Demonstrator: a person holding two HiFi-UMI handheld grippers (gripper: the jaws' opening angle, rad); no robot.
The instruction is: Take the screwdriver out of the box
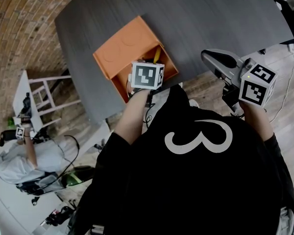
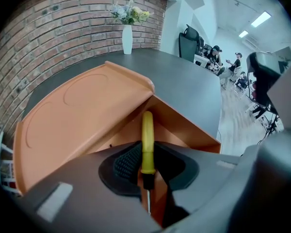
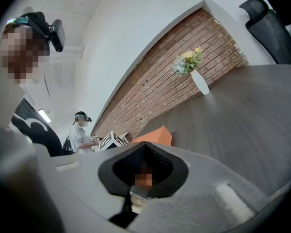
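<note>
An orange box (image 1: pixel 121 48) lies open on the dark table (image 1: pixel 210 18), its lid folded back to the far left. My left gripper (image 1: pixel 149 62) points steeply down into the box, its marker cube hiding the tips in the head view. In the left gripper view the yellow-handled screwdriver (image 2: pixel 147 140) stands between the pads, and my left gripper (image 2: pixel 146 163) is shut on the handle, with the lid (image 2: pixel 82 110) behind. The handle tip (image 1: pixel 157 55) shows above the cube. My right gripper (image 1: pixel 207 57) hovers off the table's near edge, jaws together and empty; it (image 3: pixel 144 152) looks across the table towards the box (image 3: pixel 156 136).
A white vase of flowers (image 2: pixel 127 38) stands at the table's far end by the brick wall. A white chair (image 1: pixel 41 94) and a seated person (image 1: pixel 19 160) are left of the table. Office chairs and other people (image 2: pixel 233 64) fill the room beyond.
</note>
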